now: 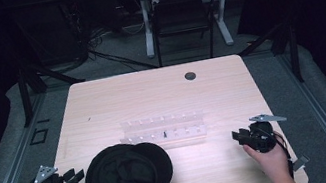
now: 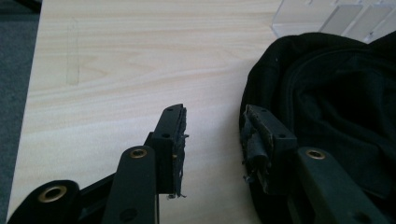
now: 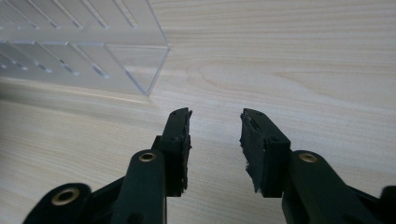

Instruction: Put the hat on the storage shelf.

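Note:
A black fabric cap (image 1: 128, 179) lies on the light wooden table (image 1: 152, 98) near its front edge, left of centre. Just behind it stands a clear plastic rack (image 1: 164, 131) with slotted rows. My left gripper (image 1: 75, 176) rests at the front left corner in a hand, open and empty; in the left gripper view (image 2: 212, 140) its right jaw sits right beside the edge of the cap (image 2: 327, 107). At the front right, my right gripper (image 1: 236, 135) stands open with nothing between its jaws; in the right gripper view (image 3: 215, 140) it points past the corner of the rack (image 3: 93, 51).
A round cable hole (image 1: 190, 75) sits near the table's far edge. Beyond the table stand a dark chair (image 1: 182, 19) and another desk's white legs (image 1: 147, 28). Bare wood lies between the cap and my right gripper.

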Available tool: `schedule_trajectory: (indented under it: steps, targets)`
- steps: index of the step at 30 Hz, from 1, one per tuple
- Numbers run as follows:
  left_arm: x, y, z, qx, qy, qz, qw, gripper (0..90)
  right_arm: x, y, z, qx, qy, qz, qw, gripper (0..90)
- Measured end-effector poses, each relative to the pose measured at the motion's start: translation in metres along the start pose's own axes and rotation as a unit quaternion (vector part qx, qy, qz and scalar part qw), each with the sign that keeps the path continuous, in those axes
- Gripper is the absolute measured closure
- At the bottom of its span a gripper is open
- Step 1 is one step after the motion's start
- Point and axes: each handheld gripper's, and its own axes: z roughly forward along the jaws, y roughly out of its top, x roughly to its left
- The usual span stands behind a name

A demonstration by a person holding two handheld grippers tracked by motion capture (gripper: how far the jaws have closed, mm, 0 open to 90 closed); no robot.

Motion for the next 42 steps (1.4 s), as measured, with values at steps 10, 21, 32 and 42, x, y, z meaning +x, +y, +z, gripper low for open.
schedule_trajectory:
  steps: [10,21,32,42]
  targets:
    - [0.009,0.008,-0.008,0.027,-0.041,-0.036,0.9982,64.3,-0.005,0.0,-0.005,-0.022,0.007,0.022,0.9995,57.5]
    - [0.007,0.029,-0.01,0.085,-0.043,-0.054,0.9939,65.7,-0.008,-0.002,-0.004,-0.025,0.023,0.044,0.9985,56.0]
    - [-0.006,0.04,-0.004,0.144,-0.03,-0.037,0.9885,65.7,-0.011,-0.004,-0.005,-0.028,0.031,0.062,0.9972,54.7]
    - [-0.014,0.052,0.004,0.208,-0.01,-0.021,0.9778,63.8,-0.014,-0.005,-0.004,-0.029,0.037,0.074,0.9962,53.5]
